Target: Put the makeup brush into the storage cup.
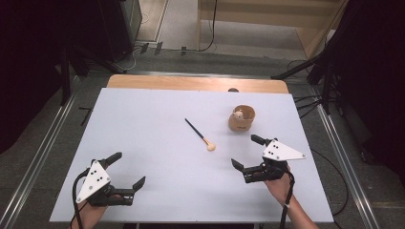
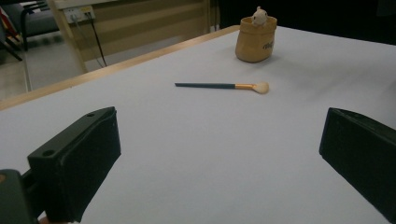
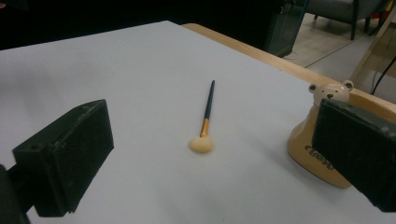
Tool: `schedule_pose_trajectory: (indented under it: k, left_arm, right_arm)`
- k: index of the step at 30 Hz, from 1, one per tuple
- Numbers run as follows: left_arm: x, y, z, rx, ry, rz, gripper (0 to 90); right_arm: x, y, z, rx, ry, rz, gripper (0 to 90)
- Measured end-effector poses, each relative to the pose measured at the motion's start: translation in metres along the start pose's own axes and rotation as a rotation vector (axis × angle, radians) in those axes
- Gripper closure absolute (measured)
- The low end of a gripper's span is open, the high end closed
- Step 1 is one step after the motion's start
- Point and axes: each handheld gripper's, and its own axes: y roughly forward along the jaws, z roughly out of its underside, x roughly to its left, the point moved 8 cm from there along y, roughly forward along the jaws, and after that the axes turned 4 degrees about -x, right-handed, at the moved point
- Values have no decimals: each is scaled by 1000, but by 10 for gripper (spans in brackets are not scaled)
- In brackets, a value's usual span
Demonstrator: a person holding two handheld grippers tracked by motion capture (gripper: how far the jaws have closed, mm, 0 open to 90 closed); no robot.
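Left gripper (image 1: 126,170) and right gripper (image 1: 247,152): jaws spread wide, holding nothing, both near the table's front edge. The slim dark-handled makeup brush with cream bristles (image 1: 200,134) lies flat mid-table on the white tabletop (image 1: 157,109), just beside the tan bear-topped holder (image 1: 241,118) and apart from both grippers.

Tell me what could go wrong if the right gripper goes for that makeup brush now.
The brush lies flat on the white table, so the open right gripper might scrape the surface or flick its thin handle away. The tan holder with the bear figure stands close beside that gripper; a wide swing could knock it over.
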Motion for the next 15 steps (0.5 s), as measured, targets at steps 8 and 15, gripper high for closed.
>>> schedule_pose_trajectory:
  k: [8,15]
  left_arm:
    - [0,0,0,0,-2,1,0]
    - [1,0,0,1,-2,1,0]
  right_arm:
    - [-1,11,-3,-3,5,-7,0]
    - [-2,20,-7,-3,6,-16,0]
